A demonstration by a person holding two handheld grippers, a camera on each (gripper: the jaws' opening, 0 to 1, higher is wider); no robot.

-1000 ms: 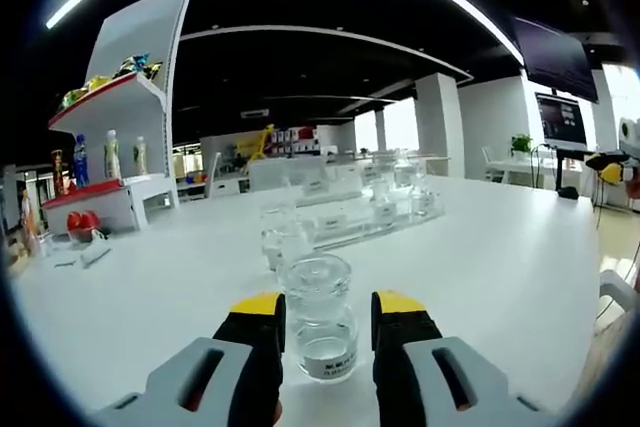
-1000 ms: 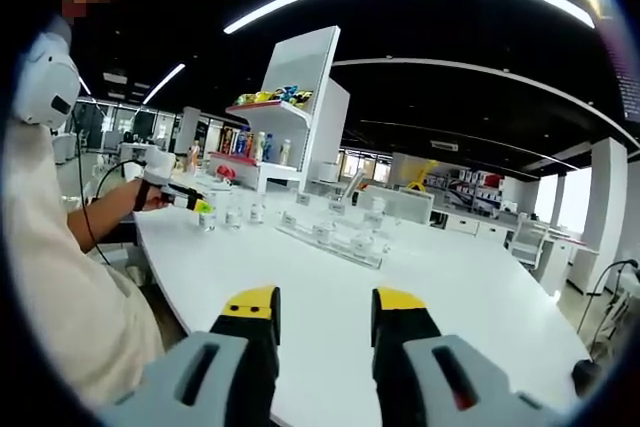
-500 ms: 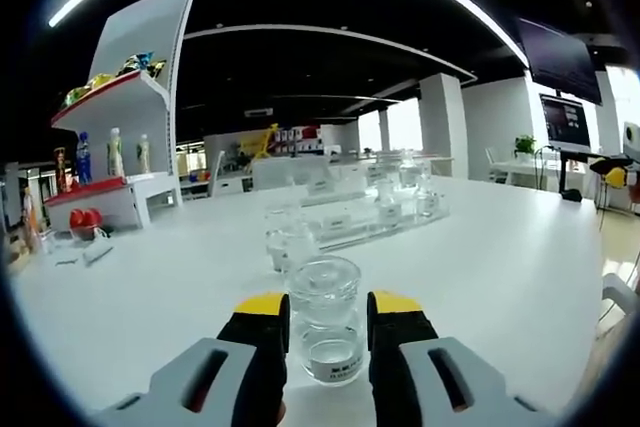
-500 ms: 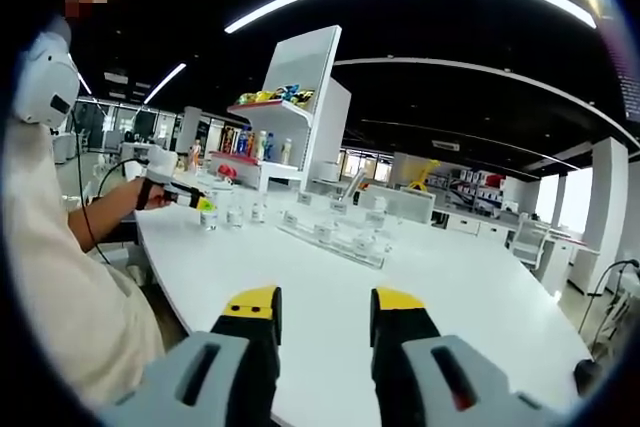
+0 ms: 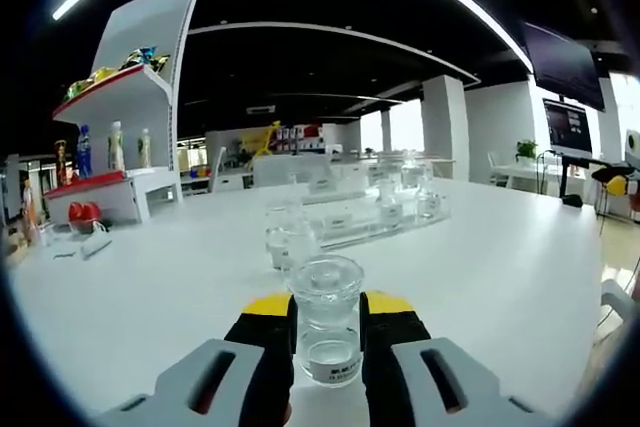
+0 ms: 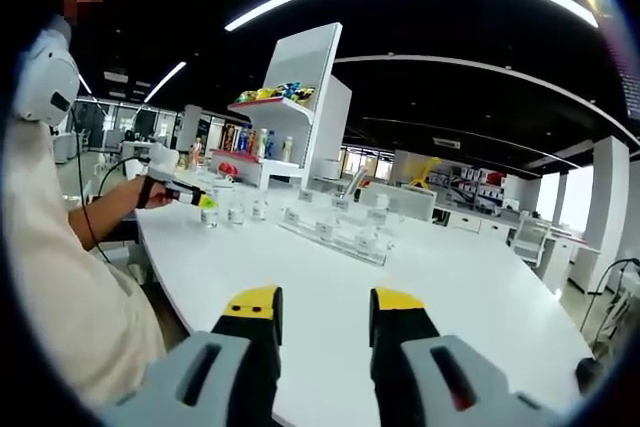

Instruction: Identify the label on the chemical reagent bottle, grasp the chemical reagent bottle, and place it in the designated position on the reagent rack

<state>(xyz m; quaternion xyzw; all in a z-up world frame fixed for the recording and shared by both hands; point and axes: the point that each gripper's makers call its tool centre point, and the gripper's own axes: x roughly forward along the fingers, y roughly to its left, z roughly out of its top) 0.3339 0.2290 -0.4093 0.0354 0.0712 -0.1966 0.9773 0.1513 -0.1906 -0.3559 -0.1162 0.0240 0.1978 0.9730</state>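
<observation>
A: Where it stands on the white table [image 5: 520, 277], what does the reagent bottle [image 5: 326, 319] look like?

B: Clear glass, short and round, with a wide stopper, a little clear liquid at the bottom and a white label low on its front; the print is too small to read.

A: And against the left gripper [image 5: 327, 312]?

B: Upright between the yellow-tipped jaws, which press on both its sides, so it is pinched. More small bottles [image 5: 283, 237] stand just behind, and the clear reagent rack [image 5: 372, 215] further back.

A: The right gripper [image 6: 324, 312]?

B: Spread apart over bare table, gripping nothing, well apart from the bottle, probably the one at the left gripper's tip [image 6: 206, 205] there.
</observation>
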